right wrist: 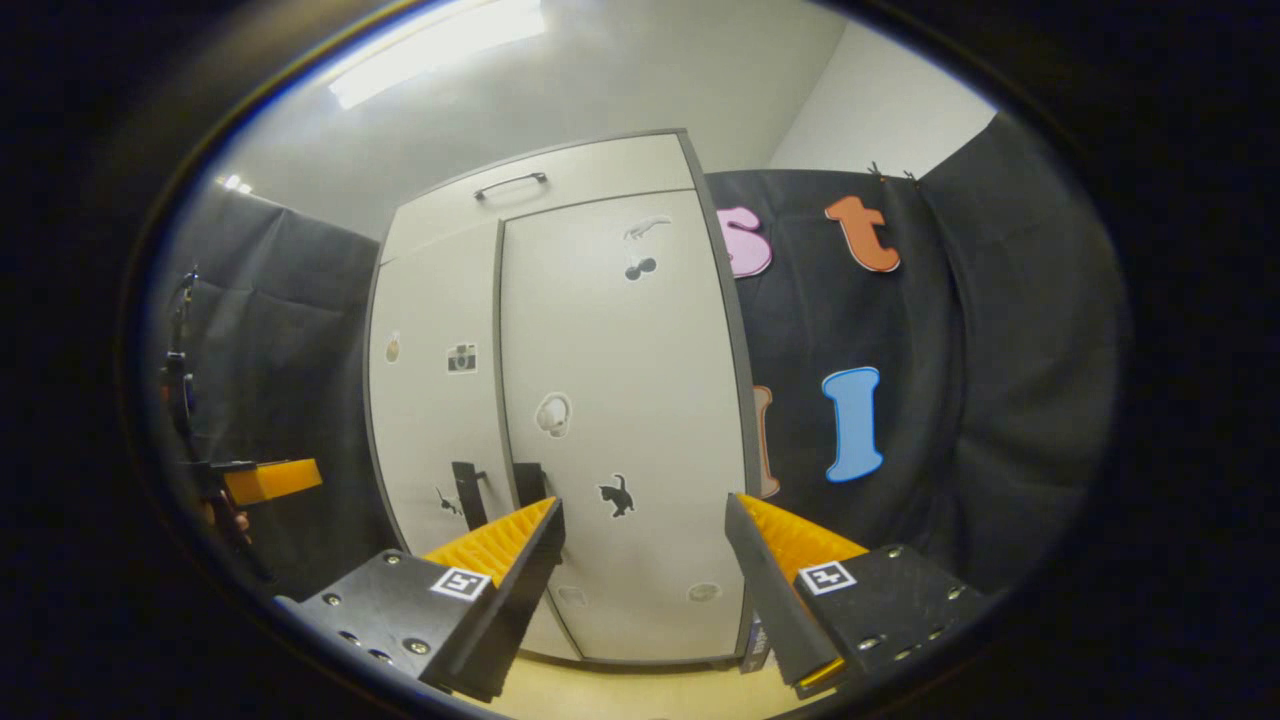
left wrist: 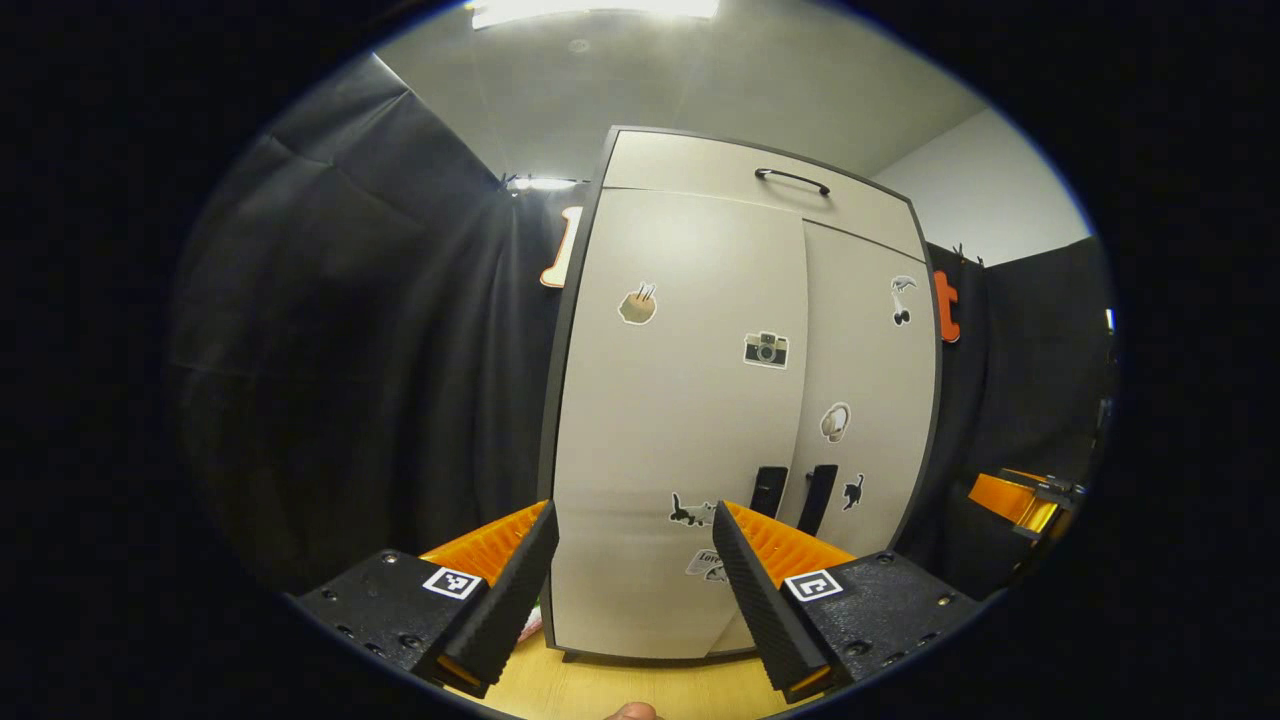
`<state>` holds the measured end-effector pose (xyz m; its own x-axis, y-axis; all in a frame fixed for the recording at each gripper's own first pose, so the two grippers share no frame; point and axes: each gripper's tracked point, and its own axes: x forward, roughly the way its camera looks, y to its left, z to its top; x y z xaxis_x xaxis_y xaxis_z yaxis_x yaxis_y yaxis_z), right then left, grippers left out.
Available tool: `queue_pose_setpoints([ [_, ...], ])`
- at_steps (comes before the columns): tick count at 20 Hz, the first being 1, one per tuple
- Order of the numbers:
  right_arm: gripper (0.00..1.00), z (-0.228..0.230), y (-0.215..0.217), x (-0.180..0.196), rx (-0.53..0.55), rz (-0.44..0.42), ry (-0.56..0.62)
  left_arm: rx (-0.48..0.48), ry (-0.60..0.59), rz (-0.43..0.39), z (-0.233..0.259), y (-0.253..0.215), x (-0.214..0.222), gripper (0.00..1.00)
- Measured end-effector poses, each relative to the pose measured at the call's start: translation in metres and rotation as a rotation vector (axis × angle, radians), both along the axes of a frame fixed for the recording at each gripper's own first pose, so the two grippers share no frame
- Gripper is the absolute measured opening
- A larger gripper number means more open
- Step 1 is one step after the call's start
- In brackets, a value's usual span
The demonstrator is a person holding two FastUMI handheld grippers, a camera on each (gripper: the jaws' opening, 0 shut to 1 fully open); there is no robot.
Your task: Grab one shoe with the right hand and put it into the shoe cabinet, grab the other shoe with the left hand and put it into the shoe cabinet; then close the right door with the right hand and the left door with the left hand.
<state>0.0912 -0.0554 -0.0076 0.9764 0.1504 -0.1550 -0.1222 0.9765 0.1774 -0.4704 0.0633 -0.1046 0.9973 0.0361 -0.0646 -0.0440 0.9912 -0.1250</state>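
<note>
Straight ahead of both tongs stands the shoe cabinet [left wrist: 740, 400], upright on the pale table [left wrist: 600, 690], its long axis vertical. Both doors look closed or nearly so: the left door [left wrist: 680, 400] and right door [left wrist: 870, 400] meet at a vertical seam with the two dark handles [left wrist: 795, 495] side by side low down. No shoe can be seen, so judging by that they are already inside. The left tongs [left wrist: 635, 580] are spread wide and empty, squarely facing the left door and close to it. The right tongs [right wrist: 645, 580] are also wide and empty, facing the right door [right wrist: 620, 420]. Each hand is nearer its own door, so any last press to seat a door would be a short push forward; whether the doors are fully latched I cannot tell
</note>
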Motion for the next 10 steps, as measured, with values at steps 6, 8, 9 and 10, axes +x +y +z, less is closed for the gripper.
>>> queue_pose_setpoints([
  [6, 0.96, -0.005, 0.011, 0.007, -0.009, 0.001, 0.001, 0.009, -0.004, -0.023, -0.001, 0.003, 0.015, 0.94],
  [8, 0.96, -0.006, 0.014, 0.010, -0.006, -0.002, -0.001, 0.016, -0.001, -0.029, -0.003, 0.004, 0.020, 0.95],
  [9, 0.96, -0.007, 0.015, 0.011, -0.006, -0.003, -0.001, 0.021, 0.000, -0.032, -0.003, 0.005, 0.022, 0.95],
  [10, 0.96, -0.009, 0.017, 0.011, -0.006, -0.005, 0.000, 0.026, 0.001, -0.034, -0.004, 0.006, 0.024, 0.95],
])
